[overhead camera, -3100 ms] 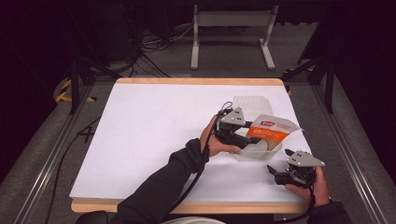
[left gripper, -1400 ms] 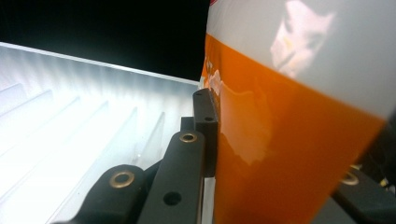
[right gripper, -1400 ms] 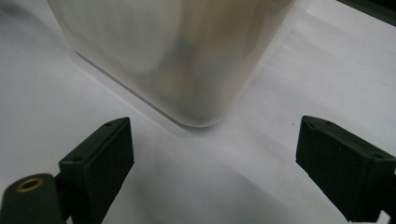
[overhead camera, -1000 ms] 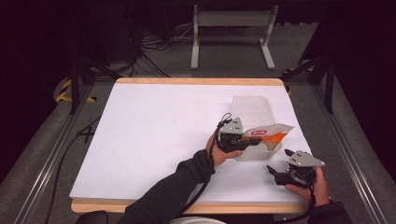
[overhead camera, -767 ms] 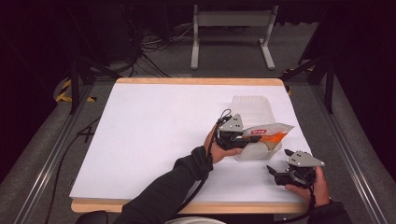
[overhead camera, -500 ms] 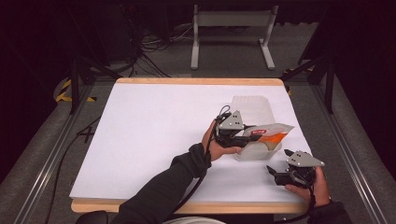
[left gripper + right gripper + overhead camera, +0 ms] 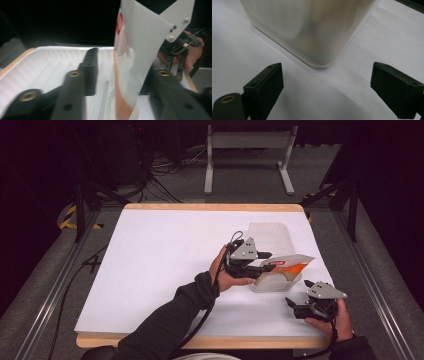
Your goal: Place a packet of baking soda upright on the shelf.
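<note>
With its jaws just parted, the left claw (image 7: 267, 261) is seen released around the white-and-orange packet (image 7: 290, 263), left propped on the translucent tub (image 7: 272, 281) on the counter (image 7: 165, 250), while the right claw (image 7: 295, 306) is held open nearby.

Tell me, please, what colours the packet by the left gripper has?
The packet is white with orange and red, clearest in the high view.
</note>
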Tool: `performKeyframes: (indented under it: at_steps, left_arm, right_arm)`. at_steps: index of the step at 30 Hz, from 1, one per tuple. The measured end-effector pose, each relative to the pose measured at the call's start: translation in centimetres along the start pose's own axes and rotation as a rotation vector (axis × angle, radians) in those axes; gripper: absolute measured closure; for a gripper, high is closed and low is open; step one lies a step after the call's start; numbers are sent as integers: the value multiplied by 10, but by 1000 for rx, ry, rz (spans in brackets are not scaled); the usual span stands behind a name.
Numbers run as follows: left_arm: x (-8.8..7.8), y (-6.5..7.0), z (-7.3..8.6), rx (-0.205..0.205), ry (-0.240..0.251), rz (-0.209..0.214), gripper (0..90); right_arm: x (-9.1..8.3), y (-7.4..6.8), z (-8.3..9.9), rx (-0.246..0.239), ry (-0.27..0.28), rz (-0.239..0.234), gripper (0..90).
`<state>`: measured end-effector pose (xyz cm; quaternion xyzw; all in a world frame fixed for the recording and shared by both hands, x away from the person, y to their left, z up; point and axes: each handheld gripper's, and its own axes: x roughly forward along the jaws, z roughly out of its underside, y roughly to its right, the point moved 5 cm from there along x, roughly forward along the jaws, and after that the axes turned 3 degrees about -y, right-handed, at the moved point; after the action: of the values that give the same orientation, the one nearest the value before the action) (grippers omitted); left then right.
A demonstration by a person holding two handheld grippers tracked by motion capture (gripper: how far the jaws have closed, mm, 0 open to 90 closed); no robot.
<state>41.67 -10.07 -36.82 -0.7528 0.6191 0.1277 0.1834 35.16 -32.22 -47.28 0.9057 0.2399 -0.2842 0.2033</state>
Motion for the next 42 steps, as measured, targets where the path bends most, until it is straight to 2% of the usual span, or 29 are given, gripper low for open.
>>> performKeyframes:
  at_steps: [1,2,4,5,7,10,11,12,13,14,17,21,27,28,32,39,40,42]
  left_arm:
    - [-6,-1,2,11,-9,-11,563]
    - [-9,-1,3,11,-17,-19,530]
    - [-20,-2,9,40,-55,-49,468]
    - [-20,-2,9,40,-55,-49,443]
    - [-26,-3,13,65,-89,-91,419]
    - [-36,-4,23,119,-156,-151,320]
    - [-36,-4,23,119,-156,-151,289]
    - [-41,-3,30,157,-194,-185,270]
    - [-41,-3,30,157,-194,-185,263]
    - [-44,-3,34,170,-206,-205,263]
    - [-56,-2,47,144,-206,-209,228]
    - [-68,-2,58,135,-215,-224,210]
    - [-93,-4,77,129,-240,-290,184]
    - [-98,-4,82,112,-238,-289,177]
    - [-110,-4,94,117,-261,-303,170]
    - [-137,-10,121,61,-283,-331,157]
    - [-146,-14,127,41,-284,-348,157]
    - [-150,-16,130,28,-281,-358,157]
  right_arm:
    - [0,0,0,0,0,0,118]
    - [0,0,0,0,0,2,118]
    - [0,0,0,-1,2,1,118]
    - [0,0,0,-1,2,1,118]
    - [0,0,0,-1,0,1,118]
    - [0,-1,-1,0,6,-2,118]
    - [0,-2,-1,0,7,-2,118]
    - [-1,-2,-2,-2,10,-2,118]
    - [-1,-2,-2,-2,10,-2,118]
    - [-1,-1,-2,-2,11,0,118]
    - [-1,-2,-2,-1,16,0,118]
    - [-2,-2,-3,1,22,2,118]
    - [-4,-3,-4,-7,28,1,118]
    - [-4,-3,-4,-10,29,4,118]
    - [-5,-4,-5,-11,33,6,118]
    - [-6,-5,-6,-18,34,10,118]
    - [-6,-5,-6,-20,33,11,118]
    - [-6,-5,-6,-19,34,11,118]
